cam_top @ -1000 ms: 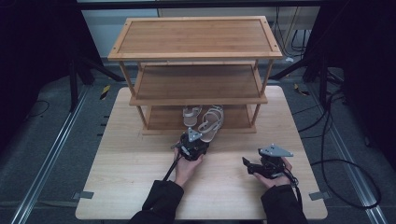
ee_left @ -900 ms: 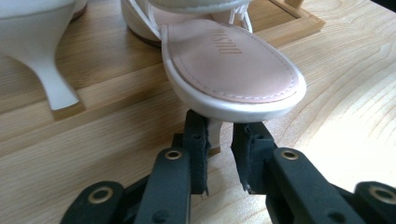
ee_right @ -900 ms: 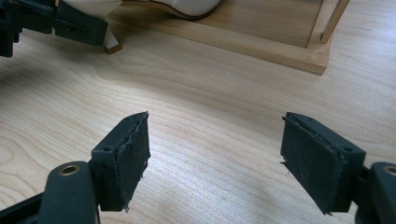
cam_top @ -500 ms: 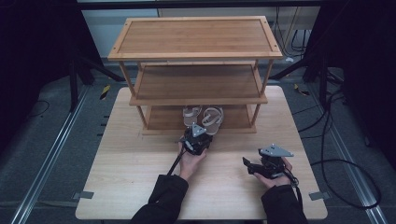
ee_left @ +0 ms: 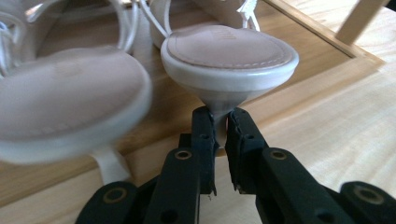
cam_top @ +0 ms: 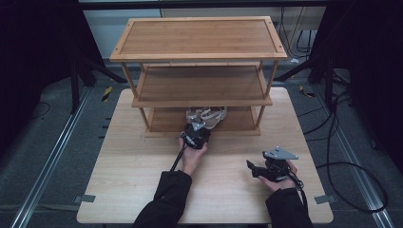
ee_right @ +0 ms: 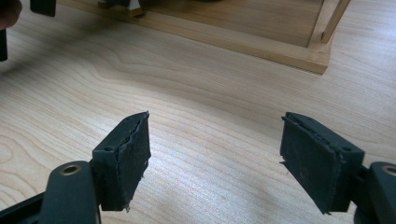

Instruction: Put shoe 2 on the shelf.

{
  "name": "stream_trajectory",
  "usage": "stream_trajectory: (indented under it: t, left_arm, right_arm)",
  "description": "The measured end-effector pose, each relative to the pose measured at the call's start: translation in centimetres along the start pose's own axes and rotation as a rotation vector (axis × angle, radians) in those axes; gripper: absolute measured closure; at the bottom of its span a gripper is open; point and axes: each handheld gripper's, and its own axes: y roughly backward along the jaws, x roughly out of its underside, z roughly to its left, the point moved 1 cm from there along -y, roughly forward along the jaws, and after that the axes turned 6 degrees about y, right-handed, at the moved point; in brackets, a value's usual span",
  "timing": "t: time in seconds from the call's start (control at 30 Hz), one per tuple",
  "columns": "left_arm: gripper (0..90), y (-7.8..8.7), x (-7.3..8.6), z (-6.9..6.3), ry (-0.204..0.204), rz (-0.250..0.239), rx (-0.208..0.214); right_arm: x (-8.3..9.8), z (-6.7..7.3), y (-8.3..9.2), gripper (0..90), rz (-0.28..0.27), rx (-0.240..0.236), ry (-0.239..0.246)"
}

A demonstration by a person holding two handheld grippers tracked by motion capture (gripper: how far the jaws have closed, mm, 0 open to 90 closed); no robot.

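A pair of pale strappy heeled sandals [cam_top: 207, 115] stands at the front of the bottom shelf of a three-tier wooden rack [cam_top: 199, 38]. My left gripper [cam_top: 196, 134] is at the shelf's front edge. In the left gripper view its jaws [ee_left: 220, 135] are shut on the thin heel of the right-hand sandal [ee_left: 229, 51], whose heel seat faces the camera. The other sandal [ee_left: 70, 102] stands close on the left, blurred. My right gripper [cam_top: 250, 167] rests low over the table at the front right, and its jaws [ee_right: 215, 154] stand open with bare wood between them.
The rack stands on the far half of a light wooden table [cam_top: 133, 175]. Its bottom shelf has a raised front lip [ee_right: 243, 44] and a corner post [ee_right: 334, 18]. Black cables [cam_top: 342, 156] trail on the floor to the right.
My left gripper has moved forward toward the rack, carrying the sandal farther onto the bottom shelf. The right gripper has stayed where it was.
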Motion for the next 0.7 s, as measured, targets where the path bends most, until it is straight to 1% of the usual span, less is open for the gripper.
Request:
stream_trajectory:
  t: [0.07,0.2,0.23,0.27,0.33,0.37,0.43,0.5,0.53,0.57,0.6,0.63,0.67,0.7]
  left_arm:
    - [80.9,-0.2,0.0,0.1,-0.003,0.007,-0.006]
    - [80.5,-0.4,0.3,-0.2,-0.029,0.006,-0.01]
    - [78.0,-0.2,0.3,-0.2,-0.024,0.004,0.001]
    - [78.0,0.0,0.3,-0.2,-0.026,0.001,0.006]
    - [69.7,0.8,0.3,-0.2,-0.047,0.006,0.004]
    - [66.2,1.5,0.3,-0.1,-0.07,0.011,0.0]
    - [60.4,3.1,0.5,0.3,-0.115,0.005,-0.014]
    - [53.6,4.8,0.7,1.0,-0.135,0.005,-0.012]
    - [51.4,5.4,0.7,1.4,-0.139,0.011,-0.011]
    - [51.4,6.4,0.8,2.0,-0.14,0.016,-0.01]
    - [49.1,7.3,1.0,2.7,-0.139,0.017,-0.009]
    - [47.2,8.6,1.2,3.6,-0.129,0.028,-0.005]
    - [45.9,9.4,1.4,4.2,-0.122,0.029,-0.005]
    - [42.7,10.4,1.8,4.8,-0.114,0.026,-0.006]
  right_arm:
    - [0.0,0.0,0.0,24.5,0.0,0.0,0.0]
    - [0.0,0.0,0.0,24.5,0.0,-0.001,0.0]
    - [0.0,0.0,0.0,24.5,-0.002,-0.001,-0.002]
    - [0.0,0.0,0.0,24.5,-0.002,-0.001,-0.002]
    - [0.0,0.0,0.0,24.5,-0.004,-0.001,-0.003]
    - [0.0,0.0,0.1,24.3,-0.004,0.0,-0.003]
    - [0.0,0.1,0.1,24.2,-0.003,0.003,-0.003]
    - [-0.1,0.1,0.2,24.1,-0.005,0.006,-0.005]
    - [-0.1,0.1,0.2,23.9,-0.004,0.006,-0.007]
    - [-0.1,0.1,0.2,23.9,-0.004,0.006,-0.007]
    - [0.0,0.1,0.2,23.9,-0.003,0.008,-0.006]
    - [-0.1,0.1,0.2,23.8,-0.002,0.008,-0.008]
    - [0.0,0.1,0.2,23.8,-0.002,0.012,-0.007]
    - [-0.1,0.1,0.2,23.5,-0.003,0.014,-0.006]
